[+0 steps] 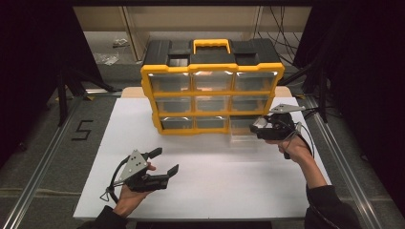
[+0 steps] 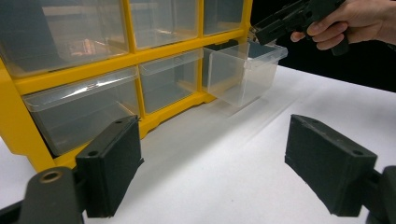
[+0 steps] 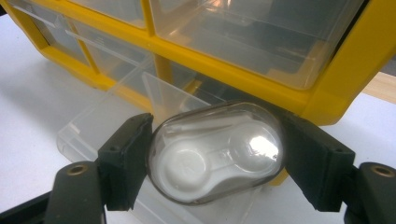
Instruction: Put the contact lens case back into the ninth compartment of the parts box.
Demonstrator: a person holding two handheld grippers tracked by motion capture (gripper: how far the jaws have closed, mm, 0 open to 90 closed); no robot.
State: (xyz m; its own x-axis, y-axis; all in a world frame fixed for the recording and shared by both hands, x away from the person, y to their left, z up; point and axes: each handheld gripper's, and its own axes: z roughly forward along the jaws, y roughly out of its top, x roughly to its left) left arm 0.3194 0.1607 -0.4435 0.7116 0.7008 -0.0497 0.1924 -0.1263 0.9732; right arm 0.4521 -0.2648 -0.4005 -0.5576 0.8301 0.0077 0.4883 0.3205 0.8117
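A yellow and black drawer cabinet (image 1: pixel 212 88) with clear drawers stands at the back of the white table (image 1: pixel 210 186). Its bottom right drawer (image 1: pixel 244 132) is pulled out toward me, also seen as the open clear drawer (image 2: pixel 245 70) and the drawer (image 3: pixel 107 126). My right gripper (image 1: pixel 260 128) hovers just above that drawer, shut on a small clear oval case (image 3: pixel 217 151) with a white insert; the case (image 1: pixel 259 125) sits between both pads. My left gripper (image 1: pixel 166 161) rests low over the near left of the table, open, nothing between its fingers (image 2: pixel 109 172).
The cabinet's other drawers (image 2: pixel 74 112) are pushed in and look empty. Metal rails (image 1: pixel 43 162) run along both sides of the table. A black carry handle with yellow grip (image 1: pixel 211 45) tops the cabinet. Dark curtains and a stand (image 1: pixel 62 95) flank the table.
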